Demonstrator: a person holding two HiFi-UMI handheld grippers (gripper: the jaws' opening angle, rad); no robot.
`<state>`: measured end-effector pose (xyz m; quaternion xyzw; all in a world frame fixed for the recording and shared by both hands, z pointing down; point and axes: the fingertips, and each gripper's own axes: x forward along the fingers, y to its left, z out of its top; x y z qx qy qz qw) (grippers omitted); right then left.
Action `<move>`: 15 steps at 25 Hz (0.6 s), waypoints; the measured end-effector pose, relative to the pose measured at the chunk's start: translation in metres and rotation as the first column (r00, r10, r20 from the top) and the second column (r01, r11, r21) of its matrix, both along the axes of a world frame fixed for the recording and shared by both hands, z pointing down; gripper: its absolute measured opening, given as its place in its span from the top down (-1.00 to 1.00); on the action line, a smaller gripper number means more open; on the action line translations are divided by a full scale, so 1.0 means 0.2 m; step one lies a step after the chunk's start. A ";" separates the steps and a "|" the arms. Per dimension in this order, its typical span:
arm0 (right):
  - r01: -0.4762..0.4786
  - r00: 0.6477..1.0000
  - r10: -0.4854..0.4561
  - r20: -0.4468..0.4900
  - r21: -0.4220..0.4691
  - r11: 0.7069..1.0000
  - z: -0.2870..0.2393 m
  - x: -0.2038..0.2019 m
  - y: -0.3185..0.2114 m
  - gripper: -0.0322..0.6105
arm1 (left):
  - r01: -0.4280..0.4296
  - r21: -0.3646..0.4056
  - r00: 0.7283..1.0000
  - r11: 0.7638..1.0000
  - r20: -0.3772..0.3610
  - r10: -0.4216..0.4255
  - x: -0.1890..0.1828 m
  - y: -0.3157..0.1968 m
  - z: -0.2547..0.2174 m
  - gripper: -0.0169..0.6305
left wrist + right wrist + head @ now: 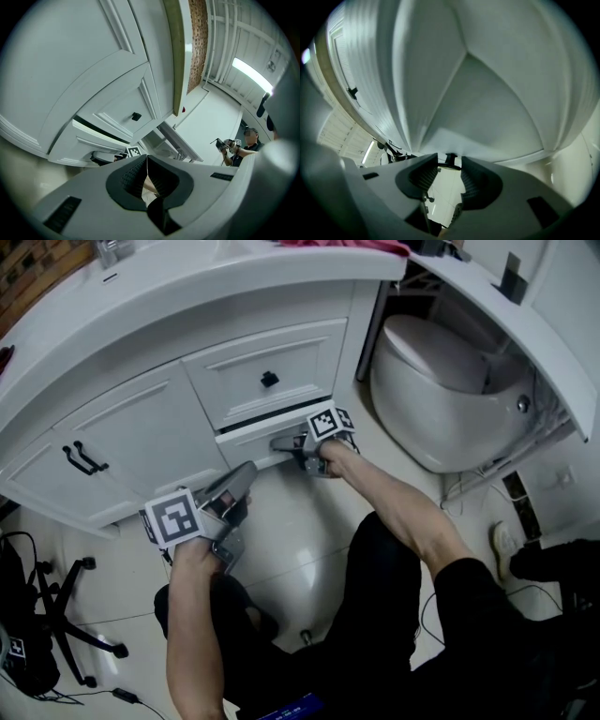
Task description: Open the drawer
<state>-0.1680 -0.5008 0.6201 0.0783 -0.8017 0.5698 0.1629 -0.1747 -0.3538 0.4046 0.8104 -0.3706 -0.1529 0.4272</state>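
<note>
At the far left of the head view, a wheeled chair base (67,617) stands on the pale floor (300,531) in front of the white vanity cabinet (234,301). The cabinet's left doors carry a pair of black bar handles (84,457). Next to the right, the left gripper (246,472) is held level, clear of the cabinet front. Its own view shows the jaws pressed together with nothing between them. Above it is the upper drawer (230,381), flush with the cabinet, with a small black knob (270,379) at its centre. Directly below is the lower drawer (246,440), standing slightly proud of the cabinet face with a dark gap along its top edge. The left gripper view confirms that it is partly out. The right gripper (286,443) meets this drawer's front, tilted a little downward. In the right gripper view its jaws stand narrowly apart, closed on the drawer's black pull knob (450,158), which sits between the pad tips. Right of the cabinet stands a white toilet (441,381), well apart from both grippers.
</note>
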 end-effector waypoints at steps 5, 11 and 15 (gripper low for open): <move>0.004 1.000 -0.004 -0.013 0.003 1.000 0.00 0.02 0.04 0.36 | -0.004 -0.004 1.000 1.000 0.003 0.004 0.04 0.03 0.00 0.98; 0.009 1.000 -0.009 -0.021 -0.002 1.000 0.00 0.04 0.09 0.36 | -0.005 0.004 1.000 1.000 -0.008 0.005 0.06 0.07 -0.03 0.98; 0.020 0.999 -0.019 -0.036 0.007 1.000 0.01 0.06 0.11 0.36 | -0.001 0.004 1.000 1.000 -0.004 0.001 0.07 0.11 -0.03 0.98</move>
